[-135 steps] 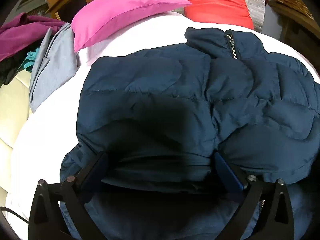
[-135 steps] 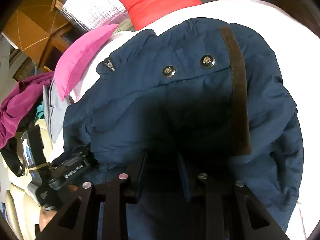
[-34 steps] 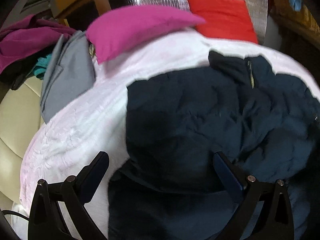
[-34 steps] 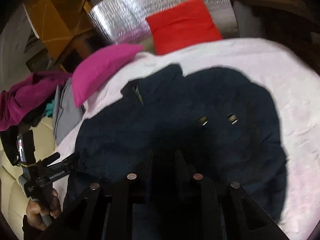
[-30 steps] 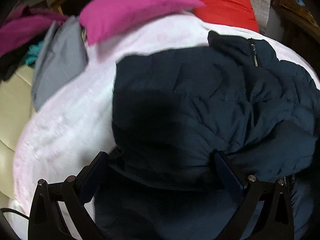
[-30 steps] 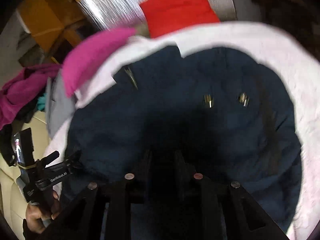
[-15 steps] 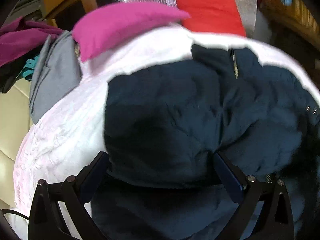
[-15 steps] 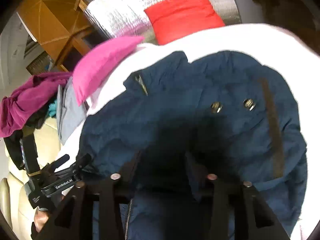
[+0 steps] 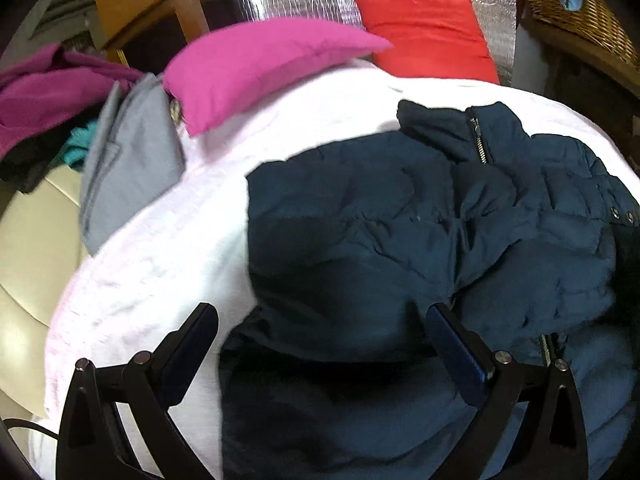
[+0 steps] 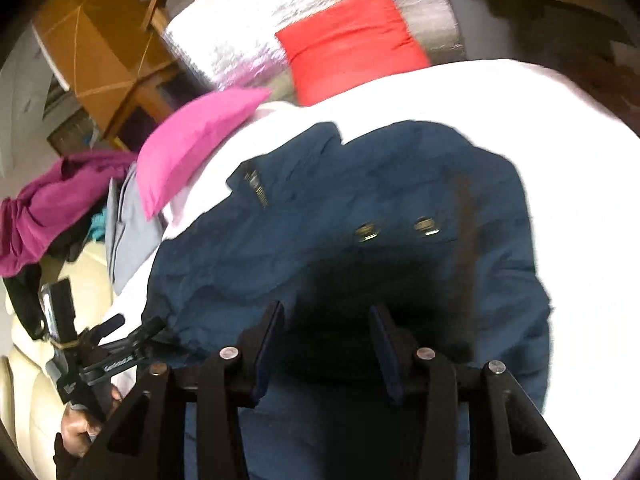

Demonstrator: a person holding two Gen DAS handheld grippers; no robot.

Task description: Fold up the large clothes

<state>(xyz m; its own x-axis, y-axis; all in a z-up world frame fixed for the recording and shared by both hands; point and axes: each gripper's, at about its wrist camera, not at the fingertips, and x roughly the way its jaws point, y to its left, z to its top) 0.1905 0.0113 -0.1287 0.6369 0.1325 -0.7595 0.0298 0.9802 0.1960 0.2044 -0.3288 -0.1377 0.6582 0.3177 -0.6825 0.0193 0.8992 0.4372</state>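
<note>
A: On the white bed point(image 9: 160, 248), navy puffer jacket point(image 9: 380, 220) is laid folded. Claws?

B: Left claw point(image 9: 320, 332) is spread wide, nothing gripped, jacket below. Right claw point(image 10: 326, 328) is part-open, nothing pinched, jacket beneath its fingers.
</note>
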